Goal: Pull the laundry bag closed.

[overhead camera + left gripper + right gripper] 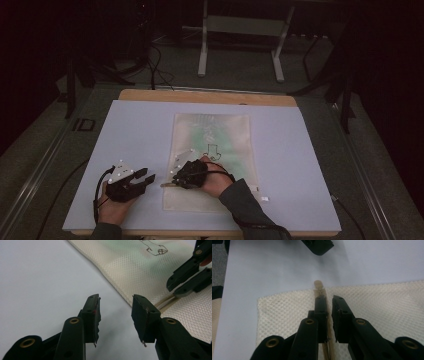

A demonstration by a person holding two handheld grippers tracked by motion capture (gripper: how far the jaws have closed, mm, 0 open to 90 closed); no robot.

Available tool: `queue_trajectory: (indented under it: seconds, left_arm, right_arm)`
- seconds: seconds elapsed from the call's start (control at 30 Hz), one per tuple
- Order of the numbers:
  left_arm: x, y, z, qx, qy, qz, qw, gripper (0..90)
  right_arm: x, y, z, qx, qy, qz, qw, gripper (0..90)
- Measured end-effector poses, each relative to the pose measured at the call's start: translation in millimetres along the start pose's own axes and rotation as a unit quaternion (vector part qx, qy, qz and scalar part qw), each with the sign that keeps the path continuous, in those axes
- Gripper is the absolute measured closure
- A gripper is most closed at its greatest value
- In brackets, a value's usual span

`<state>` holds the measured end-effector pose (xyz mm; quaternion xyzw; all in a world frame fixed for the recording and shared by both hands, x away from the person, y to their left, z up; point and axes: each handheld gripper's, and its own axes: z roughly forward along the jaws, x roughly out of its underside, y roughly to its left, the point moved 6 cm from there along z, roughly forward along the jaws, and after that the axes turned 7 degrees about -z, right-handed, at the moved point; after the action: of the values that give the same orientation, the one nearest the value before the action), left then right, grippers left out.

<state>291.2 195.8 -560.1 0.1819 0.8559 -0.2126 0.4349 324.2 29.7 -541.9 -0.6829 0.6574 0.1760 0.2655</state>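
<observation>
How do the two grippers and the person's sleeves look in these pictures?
Both the left gripper and the right gripper are black, each with two flat-faced jaws and brass-coloured rivets. The left one bears a grey three-cornered plate with white dots. A black cable trails from each. The sleeves are dark grey.

Left gripper (146,179) resting left of mesh bag (227,135), jaws apart, empty. Right gripper (171,183) over bag's near-left part, jaws pinched together, forearm angled in from bag's near-right.
</observation>
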Motion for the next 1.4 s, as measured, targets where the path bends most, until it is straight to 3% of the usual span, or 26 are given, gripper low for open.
queue_trajectory:
  seconds: [0.33,0.77,1.2,1.4]
  left_arm:
    - [-0.9,3.8,-2.6,-0.005,-0.009,-0.008,0.9999,56.8]
    - [-1.2,8.4,-6.7,-0.004,-0.018,-0.019,0.9997,56.9]
    - [-1.3,9.2,-8.1,-0.002,-0.020,-0.022,0.9996,56.9]
    - [-1.3,10.2,-8.7,-0.003,-0.020,-0.024,0.9995,56.9]
  right_arm:
    - [-13.1,0.6,13.3,-0.012,0.004,-0.009,0.9999,81.5]
    - [-26.9,1.8,34.4,-0.021,0.012,-0.003,0.9997,79.1]
    - [-30.5,1.1,51.8,-0.020,0.039,-0.002,0.9990,73.3]
    - [-30.8,3.1,54.6,-0.022,0.043,-0.003,0.9989,77.3]
